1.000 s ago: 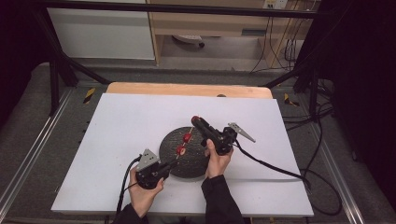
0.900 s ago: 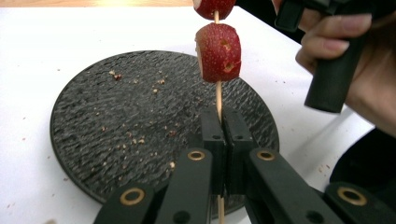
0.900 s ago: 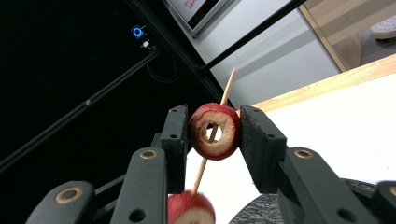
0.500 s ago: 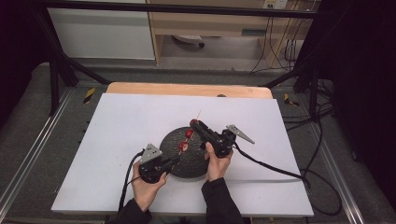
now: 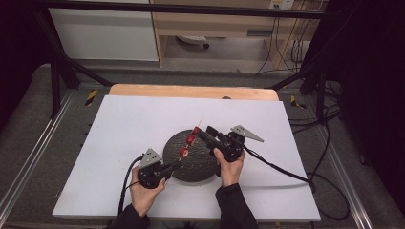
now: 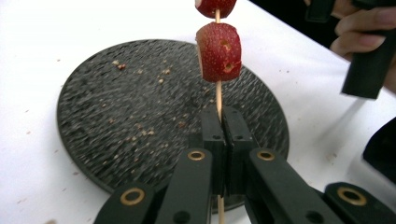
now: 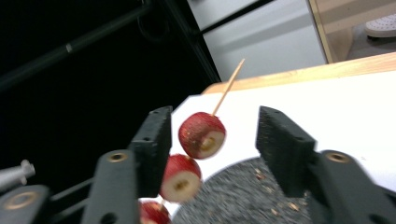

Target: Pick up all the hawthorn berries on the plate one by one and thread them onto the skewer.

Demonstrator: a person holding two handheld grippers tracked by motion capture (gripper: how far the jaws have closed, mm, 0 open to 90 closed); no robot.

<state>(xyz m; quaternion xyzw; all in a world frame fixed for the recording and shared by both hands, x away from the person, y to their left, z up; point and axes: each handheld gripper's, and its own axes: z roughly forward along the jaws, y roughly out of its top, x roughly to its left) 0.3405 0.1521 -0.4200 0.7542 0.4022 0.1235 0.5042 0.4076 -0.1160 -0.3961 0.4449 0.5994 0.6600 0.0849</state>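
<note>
A thin wooden skewer (image 6: 218, 95) slants up over a black round plate (image 5: 200, 167). Three red fruit pieces (image 5: 190, 139) are threaded on it. My left gripper (image 6: 223, 114) is shut on the skewer's lower end, below the lowest fruit piece (image 6: 218, 51). My right gripper (image 7: 212, 126) stands around the top fruit piece (image 7: 201, 135). Its jaws have just been opening, and a gap shows on each side of the fruit. The bare skewer tip (image 7: 229, 86) pokes out beyond that piece. In the high view the left gripper (image 5: 175, 165) and the right gripper (image 5: 203, 132) meet over the plate.
The plate (image 6: 116, 116) carries scattered crumbs and lies on a white sheet (image 5: 133, 124) over a wooden table (image 5: 191, 91). Black cables (image 5: 282, 169) trail from both grippers. Dark frame bars and a cabinet stand beyond the table's far edge.
The right gripper's jaws have spread apart from the top fruit piece, and the skewer tip now sticks out past it. Both hands stay nearly where they were.
</note>
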